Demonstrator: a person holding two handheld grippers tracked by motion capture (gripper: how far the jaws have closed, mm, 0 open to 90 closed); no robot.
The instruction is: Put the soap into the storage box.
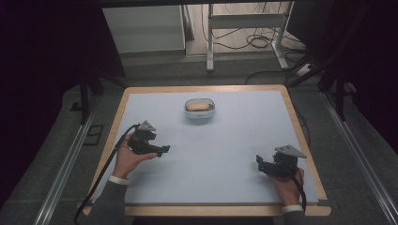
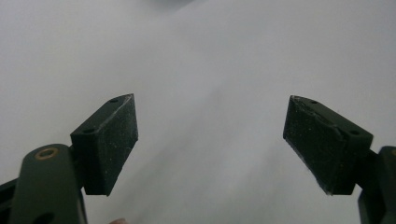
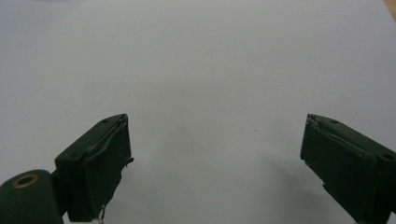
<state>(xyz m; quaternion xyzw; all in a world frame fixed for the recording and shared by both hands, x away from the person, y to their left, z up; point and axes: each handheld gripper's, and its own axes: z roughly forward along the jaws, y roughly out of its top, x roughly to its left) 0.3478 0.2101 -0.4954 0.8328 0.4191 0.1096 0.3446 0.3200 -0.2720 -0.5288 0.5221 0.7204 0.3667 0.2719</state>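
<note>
From the high view, the work looks barely begun, going by how things lie. A small white bowl (image 1: 200,109) stands at the far middle of the pale blue surface (image 1: 225,154), with one tan, rounded lump (image 1: 199,106) inside it, perhaps bread or a potato; too small to tell which. Nothing else is in the bowl, and nothing lies outside it. The left tongs (image 1: 164,150) hang low over the surface with jaws spread and nothing between them, pointing toward the middle; the bowl sits ahead of them and off to their far right, well apart. The right tongs (image 1: 259,162) rest near the person's edge, also spread and empty, with the bowl farther off, ahead and to their left. Reaching the bowl and taking hold of it or its contents is all left to do.

In the left gripper view, the left tongs (image 2: 212,140) stand wide apart over bare, blurred surface (image 2: 210,56), gripping nothing.

In the right gripper view, the right tongs (image 3: 215,158) are likewise wide, holding nothing, with plain surface (image 3: 201,60) ahead.
</note>
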